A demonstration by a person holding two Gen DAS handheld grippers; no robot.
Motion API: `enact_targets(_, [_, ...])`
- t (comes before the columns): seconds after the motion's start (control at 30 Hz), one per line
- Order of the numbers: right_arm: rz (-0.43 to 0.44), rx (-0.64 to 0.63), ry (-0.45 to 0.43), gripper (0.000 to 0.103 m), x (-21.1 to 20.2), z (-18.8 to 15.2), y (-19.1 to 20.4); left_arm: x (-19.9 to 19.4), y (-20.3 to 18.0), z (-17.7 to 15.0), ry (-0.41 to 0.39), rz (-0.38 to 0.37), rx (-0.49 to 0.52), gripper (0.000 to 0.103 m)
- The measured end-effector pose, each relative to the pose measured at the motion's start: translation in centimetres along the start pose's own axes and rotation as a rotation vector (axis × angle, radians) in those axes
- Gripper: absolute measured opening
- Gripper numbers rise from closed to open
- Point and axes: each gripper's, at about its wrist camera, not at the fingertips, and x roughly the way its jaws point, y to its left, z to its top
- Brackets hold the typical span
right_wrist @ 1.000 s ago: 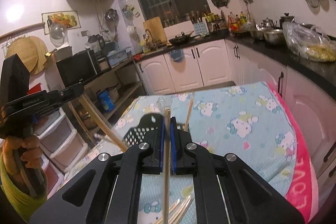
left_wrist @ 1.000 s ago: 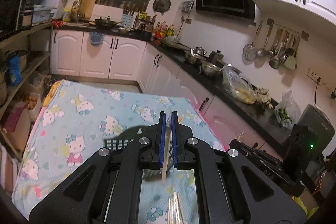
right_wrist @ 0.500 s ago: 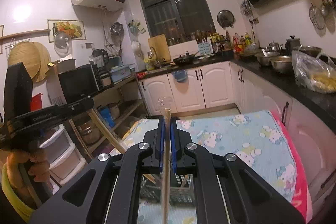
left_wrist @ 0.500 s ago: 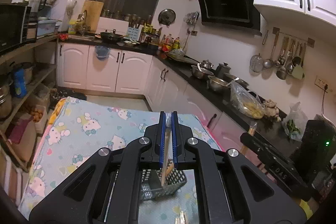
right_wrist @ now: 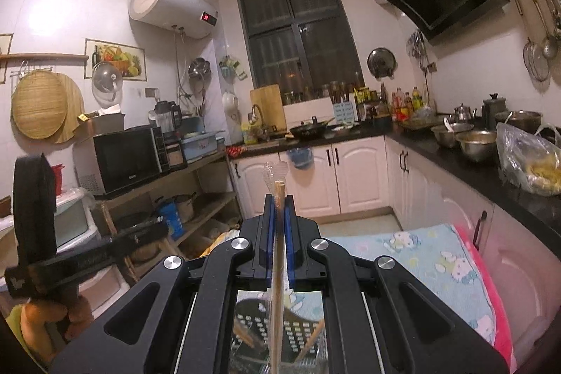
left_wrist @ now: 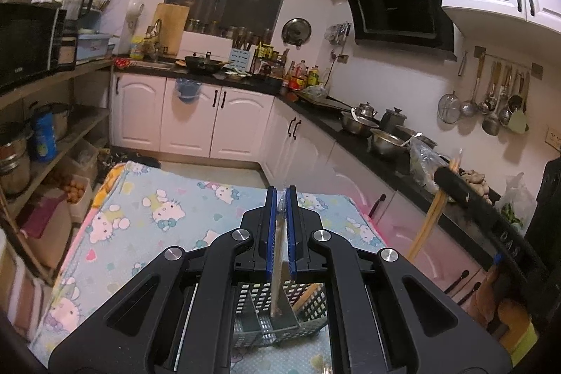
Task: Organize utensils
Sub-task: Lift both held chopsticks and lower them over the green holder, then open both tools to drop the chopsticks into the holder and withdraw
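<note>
My left gripper (left_wrist: 279, 198) is shut on a thin wooden chopstick with a clear plastic utensil beside it; its lower end (left_wrist: 277, 297) hangs into a dark perforated utensil basket (left_wrist: 252, 304) right below. My right gripper (right_wrist: 279, 202) is shut on a wooden chopstick (right_wrist: 278, 255) and a clear plastic spoon (right_wrist: 275, 172) that stick up past the fingertips. The same basket (right_wrist: 294, 335) lies under it, with other chopsticks (right_wrist: 310, 340) inside. The right gripper also shows in the left wrist view (left_wrist: 455, 188), holding its chopstick (left_wrist: 431, 216).
The basket stands on a table with a blue Hello Kitty cloth (left_wrist: 147, 219). A black counter (left_wrist: 354, 132) with pots and bowls runs along the right. Open shelves (left_wrist: 52, 128) with a microwave (right_wrist: 122, 160) stand on the left. The left gripper shows in the right wrist view (right_wrist: 70, 255).
Both grippers have risen and tilted up, so the table has dropped low in both views. The basket now sits directly beneath both grippers. Both stay shut on their utensils.
</note>
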Motion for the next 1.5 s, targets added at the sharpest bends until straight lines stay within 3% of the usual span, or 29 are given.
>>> enact_targets(0.8, [-0.105,-0.117,-0.016,0.006,6.0,-5.3,-0.6,3.0,1.4,-5.2,0.064,-0.031,-0.041,0.001])
enact_targets(1.5, [-0.113,-0.090,0.051,0.006,6.1,-9.2,-2.0,4.0,2.3,-6.6,0.106,-0.008,-0.042,0.001])
